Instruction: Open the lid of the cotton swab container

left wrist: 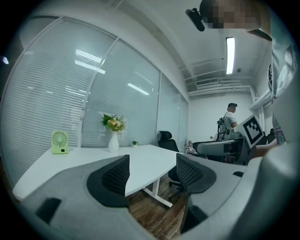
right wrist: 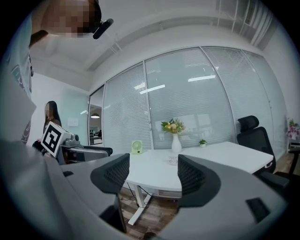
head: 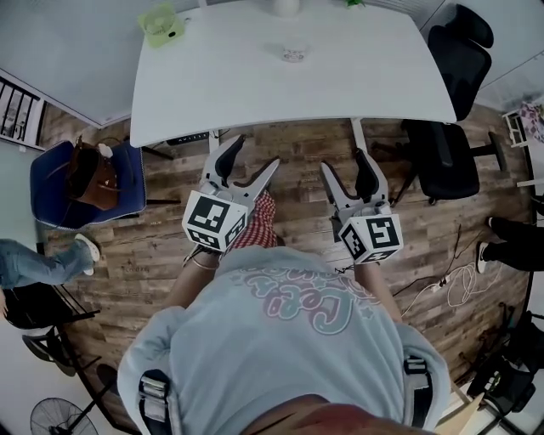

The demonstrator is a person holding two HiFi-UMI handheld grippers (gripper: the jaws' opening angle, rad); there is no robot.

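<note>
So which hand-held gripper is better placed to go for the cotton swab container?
Probably the right hand-held gripper: its open jaws frame the cotton swab container on the white table, which the left gripper view doesn't show.

White table lies ahead of the left claw and right claw. Green fan sits far ahead-left, vase at the far edge. Black chair is right of the right claw, blue chair with bag left of the left claw.

No text can be read. The person's sweatshirt bears curly pink-and-teal lettering, upside down and too warped to spell out. The cubes on the left gripper and right gripper show only black-and-white square patterns.
</note>
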